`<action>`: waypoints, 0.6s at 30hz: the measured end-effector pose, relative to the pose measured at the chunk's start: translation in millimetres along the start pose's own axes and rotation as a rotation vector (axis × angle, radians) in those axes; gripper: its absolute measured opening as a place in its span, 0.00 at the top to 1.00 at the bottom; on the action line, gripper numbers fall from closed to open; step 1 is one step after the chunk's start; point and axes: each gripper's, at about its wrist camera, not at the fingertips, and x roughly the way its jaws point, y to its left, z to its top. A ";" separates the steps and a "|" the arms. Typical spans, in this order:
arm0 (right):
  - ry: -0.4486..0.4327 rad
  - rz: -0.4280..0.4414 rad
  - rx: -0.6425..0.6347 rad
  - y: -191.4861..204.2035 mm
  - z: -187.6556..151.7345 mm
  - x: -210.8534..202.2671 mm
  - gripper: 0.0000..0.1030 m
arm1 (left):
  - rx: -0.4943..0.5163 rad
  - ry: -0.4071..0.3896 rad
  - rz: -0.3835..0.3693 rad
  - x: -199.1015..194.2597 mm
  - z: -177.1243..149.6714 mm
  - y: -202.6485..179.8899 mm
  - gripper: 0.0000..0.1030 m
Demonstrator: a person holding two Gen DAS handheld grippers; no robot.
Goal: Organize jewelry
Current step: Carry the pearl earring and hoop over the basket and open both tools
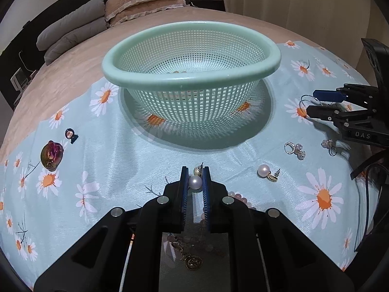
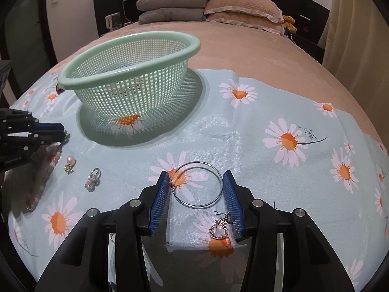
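Observation:
A mint green mesh basket (image 1: 192, 48) stands on the daisy cloth; it also shows in the right wrist view (image 2: 128, 46). My left gripper (image 1: 195, 170) is shut on a pearl earring (image 1: 195, 182), just above the cloth in front of the basket. My right gripper (image 2: 197, 177) is open, its fingers either side of two thin silver hoop earrings (image 2: 198, 185) lying on the cloth. It also shows at the right of the left wrist view (image 1: 313, 102). A gold pendant (image 2: 218, 230) lies between the right fingers, nearer the camera.
On the cloth lie a second pearl earring (image 1: 266, 171), crystal earrings (image 1: 295, 149), another crystal piece (image 1: 328, 144), a pink bead bracelet (image 2: 41, 182), a purple brooch (image 1: 51, 154), a small dark charm (image 1: 71, 135) and a gold chain (image 1: 192, 260). Pillows (image 2: 240, 8) lie behind.

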 end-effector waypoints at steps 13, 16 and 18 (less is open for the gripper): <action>-0.113 -0.020 -0.097 14.2 37.1 -46.8 0.58 | -0.018 -0.104 0.067 -40.6 19.0 19.6 0.89; -0.150 -0.026 -0.132 21.1 51.0 -55.7 0.58 | -0.008 -0.128 0.070 -47.4 29.8 20.0 0.89; -0.166 -0.025 -0.149 26.1 58.3 -59.1 0.58 | -0.001 -0.137 0.079 -48.7 36.2 19.0 0.89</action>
